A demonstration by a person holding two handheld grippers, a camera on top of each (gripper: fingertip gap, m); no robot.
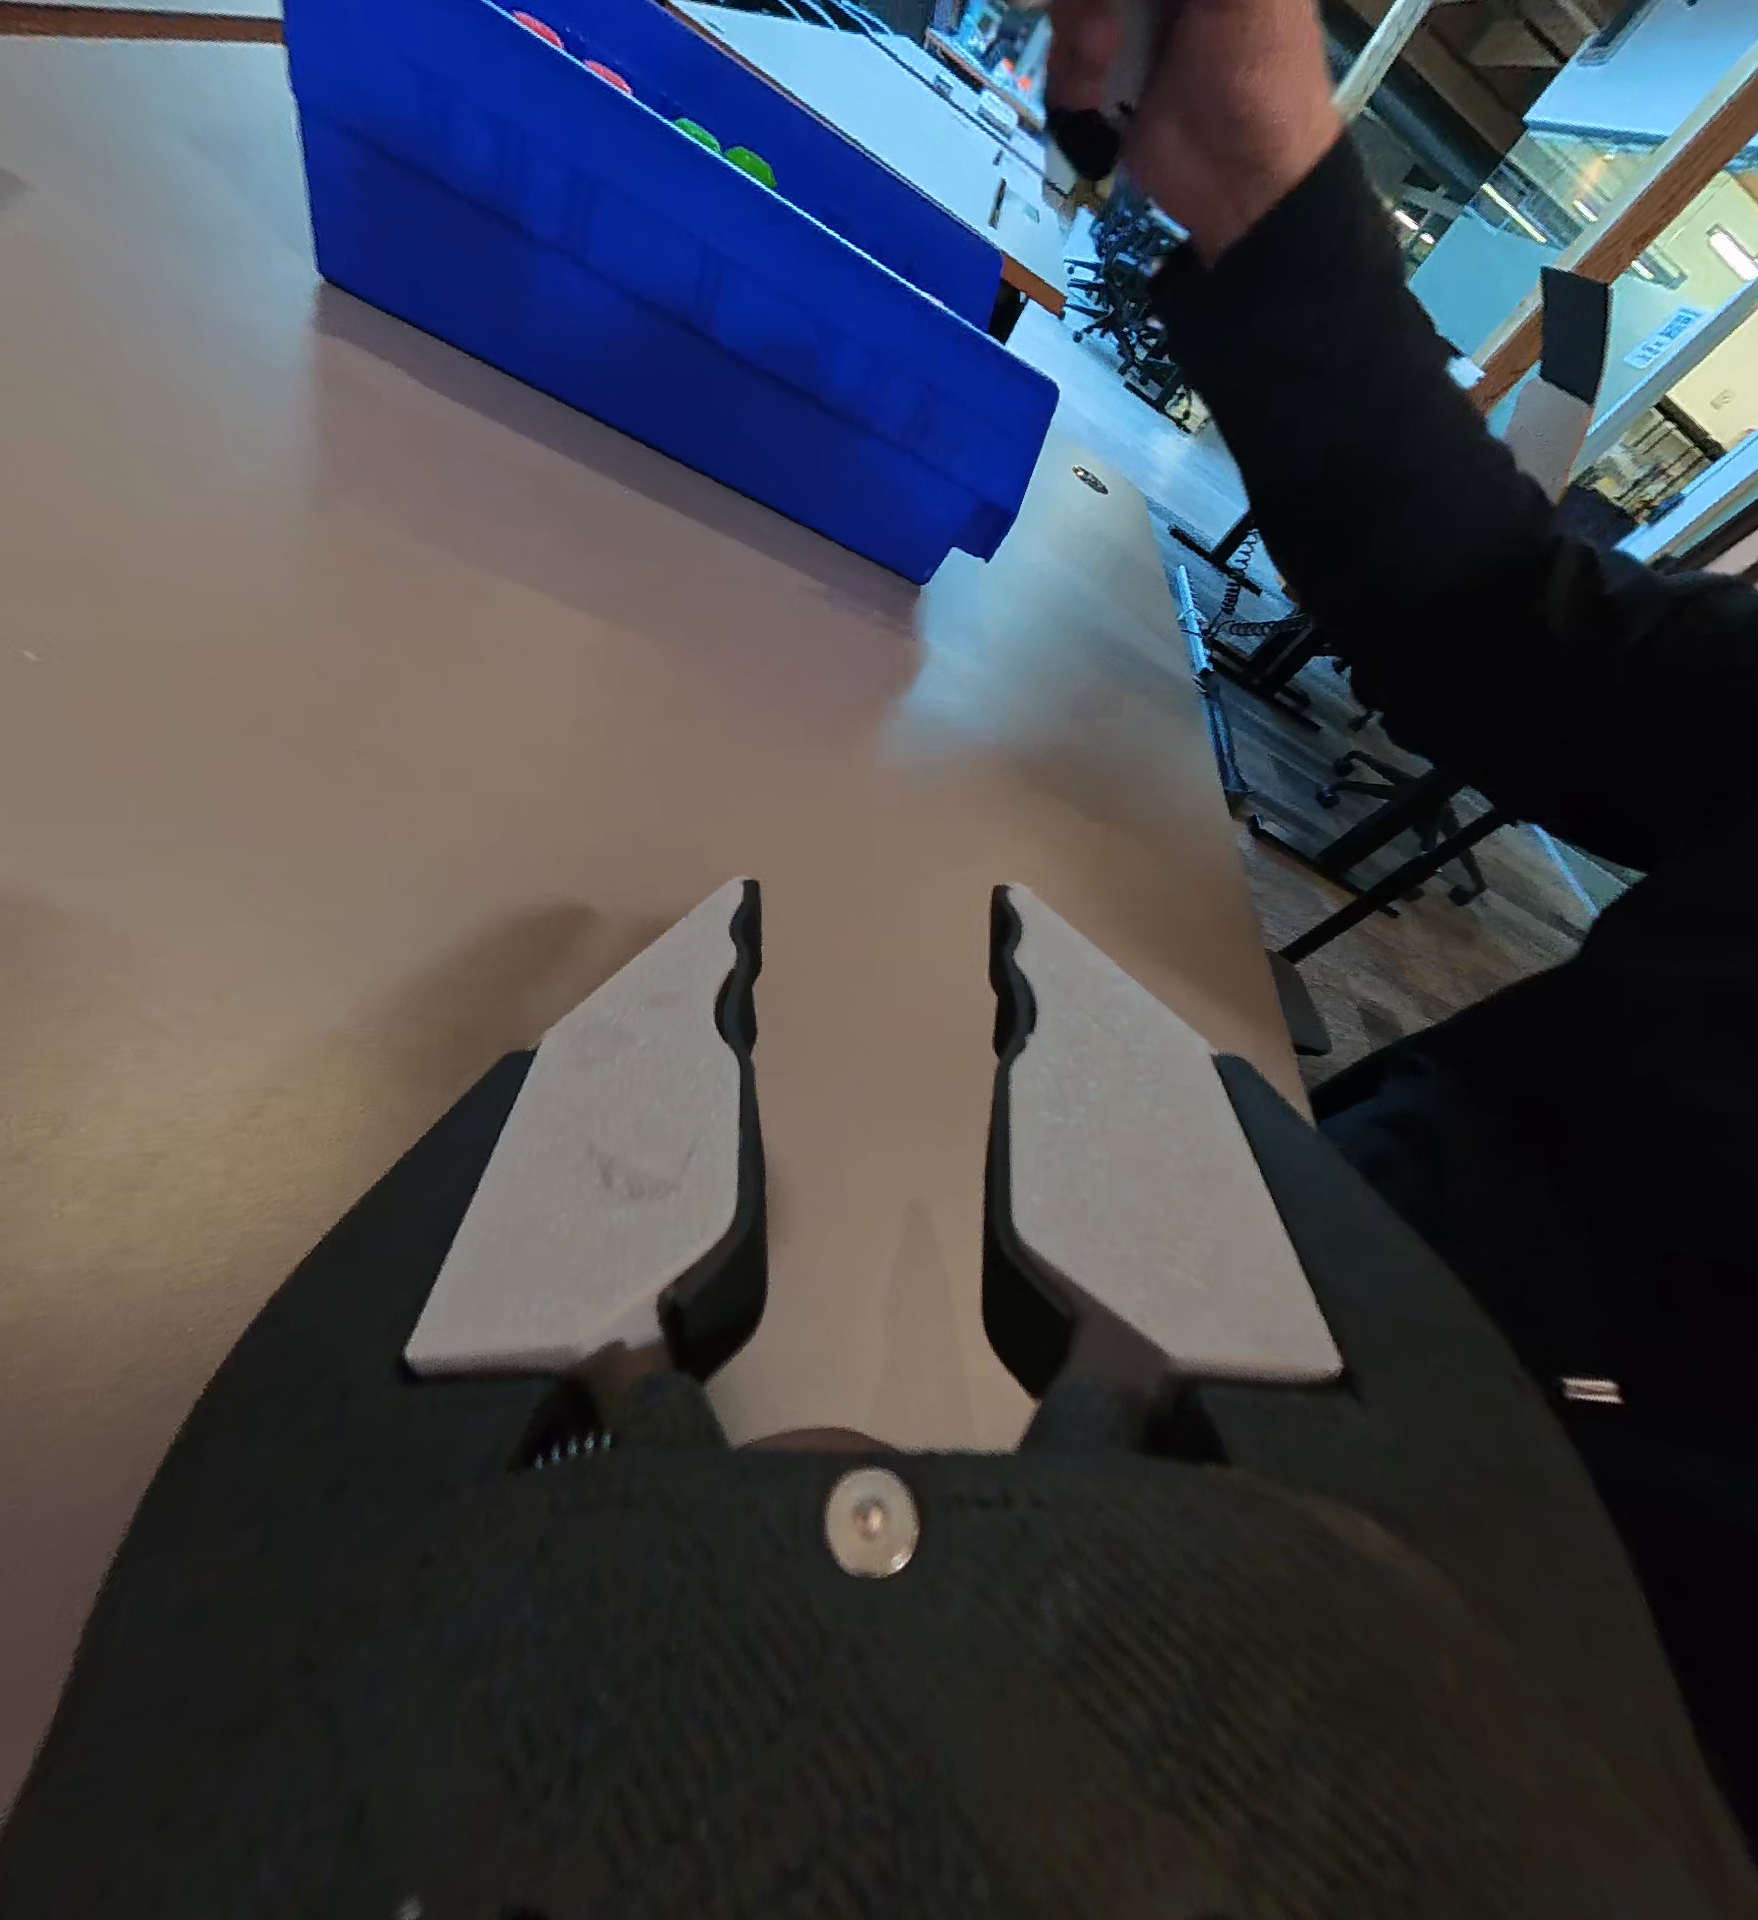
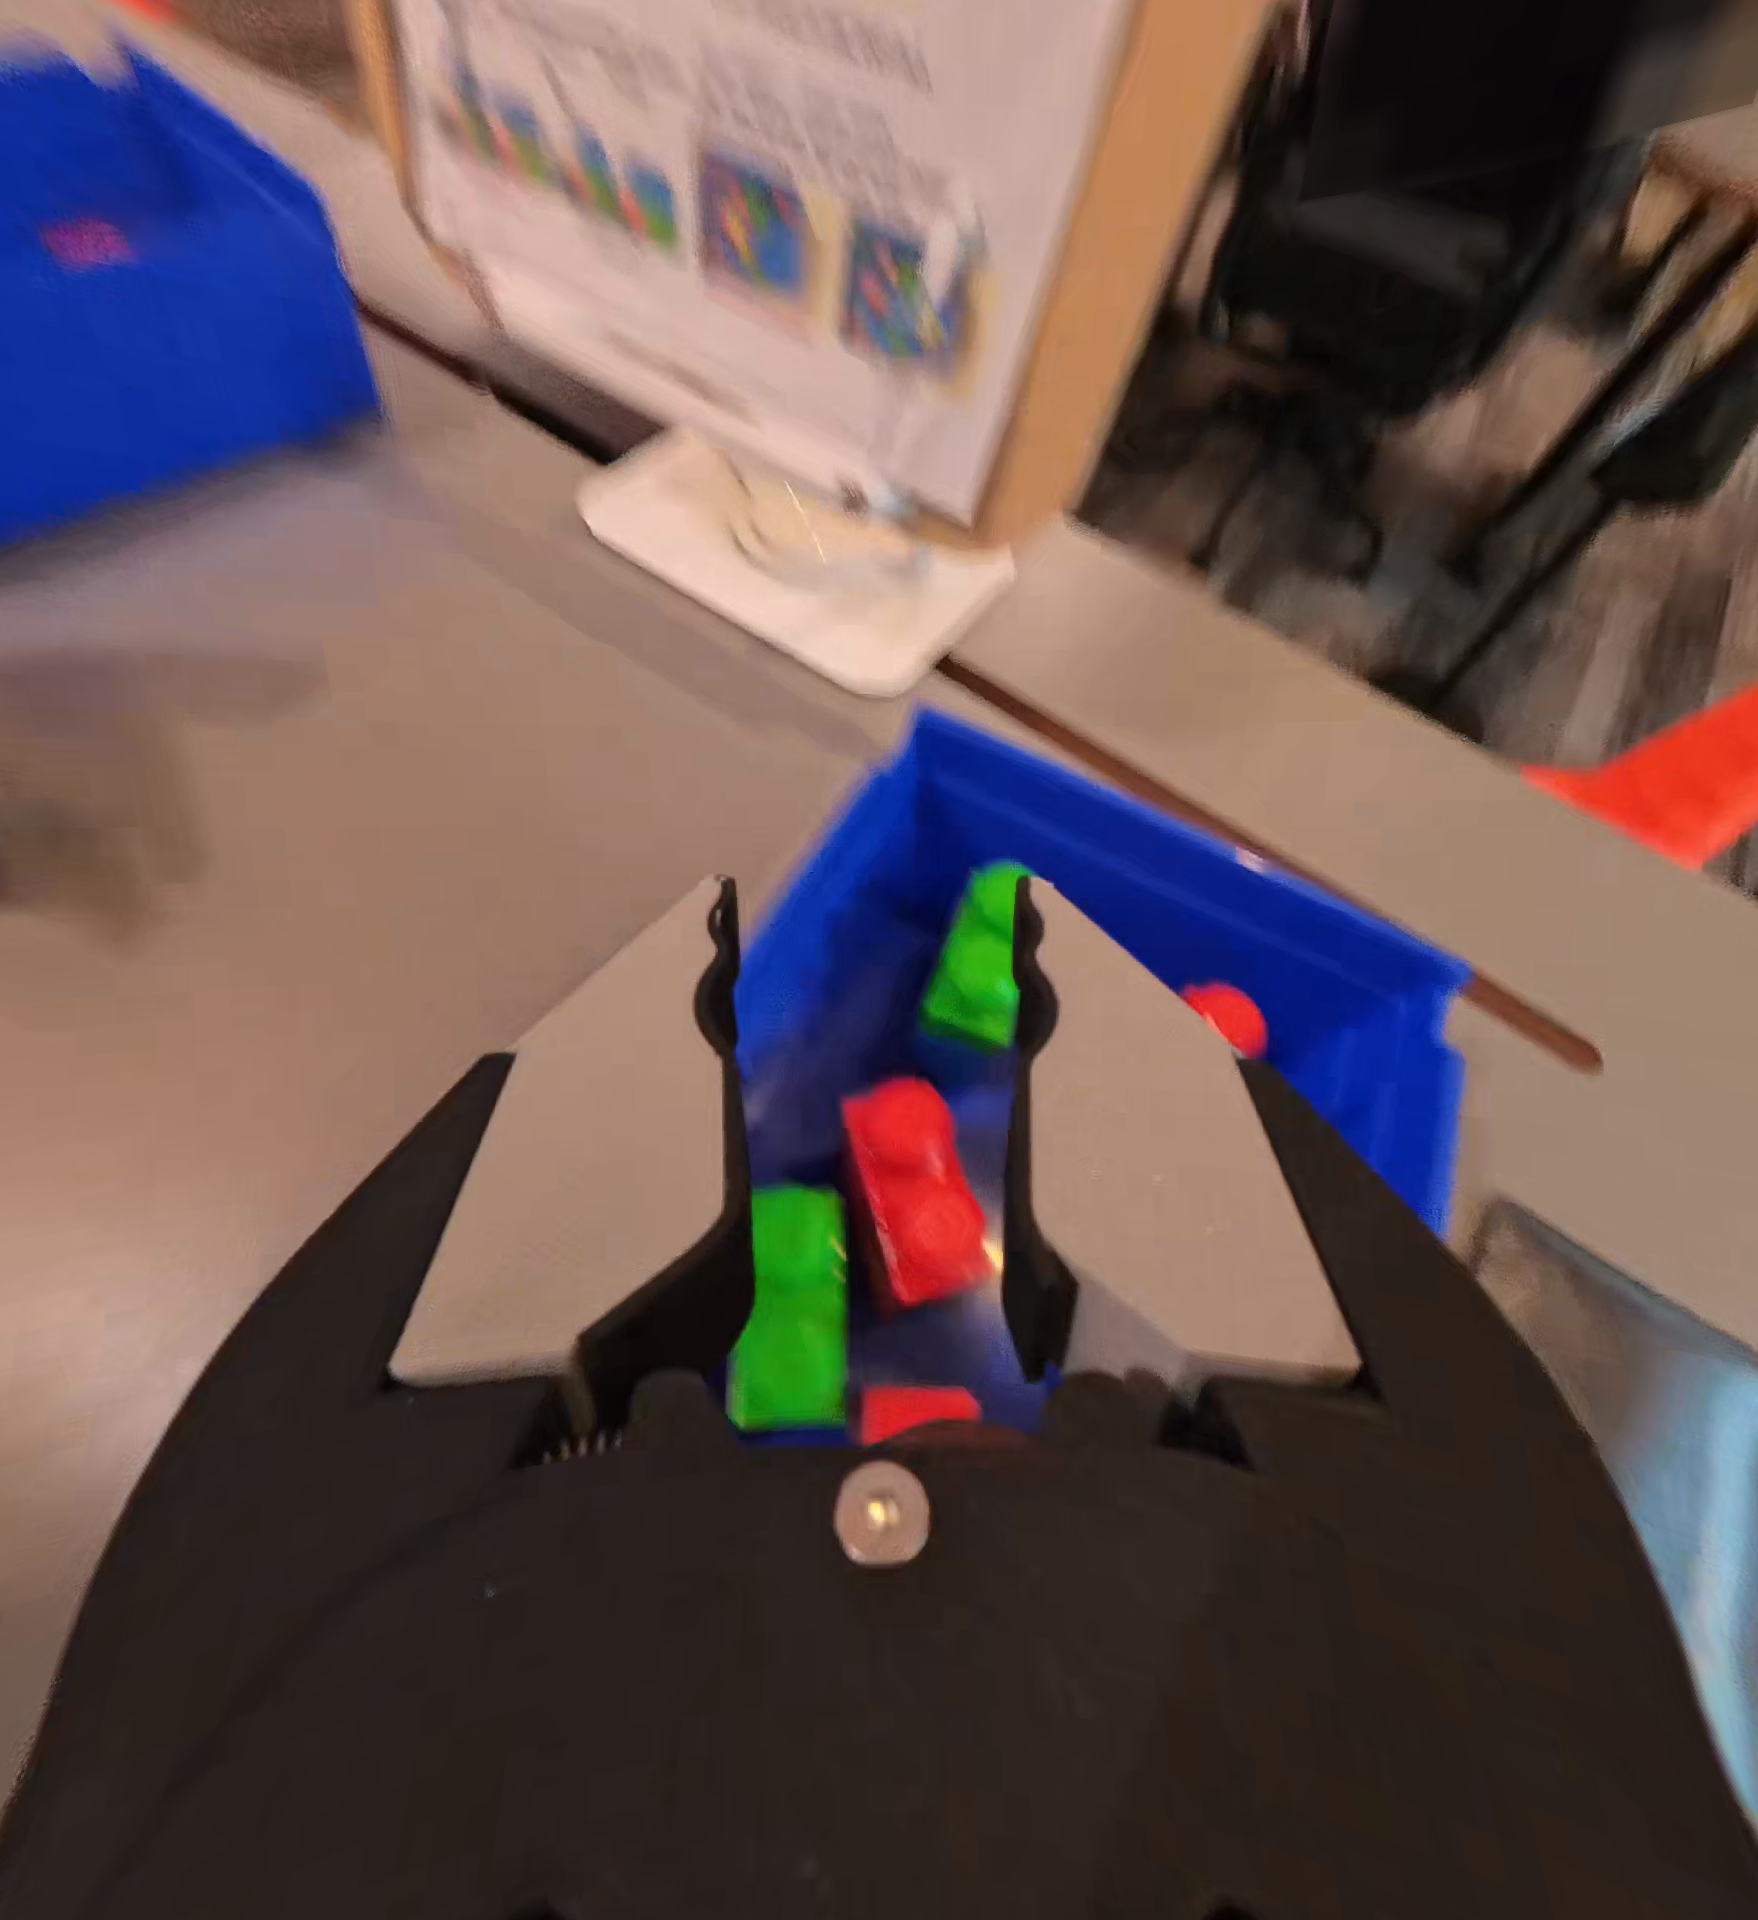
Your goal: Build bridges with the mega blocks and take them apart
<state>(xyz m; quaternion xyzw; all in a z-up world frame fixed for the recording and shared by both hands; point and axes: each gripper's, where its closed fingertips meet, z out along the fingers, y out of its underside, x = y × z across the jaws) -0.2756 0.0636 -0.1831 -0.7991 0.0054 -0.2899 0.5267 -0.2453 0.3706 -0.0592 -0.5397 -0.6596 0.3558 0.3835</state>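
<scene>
Both grippers, left and right, have jaws apart and empty. I'd pinch the red block in the bin across its flat sides: probably light, stiff, slick.

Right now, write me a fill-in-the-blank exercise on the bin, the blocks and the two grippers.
1. The right gripper hangs over a bin whose colour is ____.
2. Between its jaws shows a red block, and the blocks nearest it on either side are ____.
3. Neither gripper holds anything; both have their jaws ____.
4. The left gripper has only the bare ____ under it.

Missing words: blue; green; open; table
</scene>
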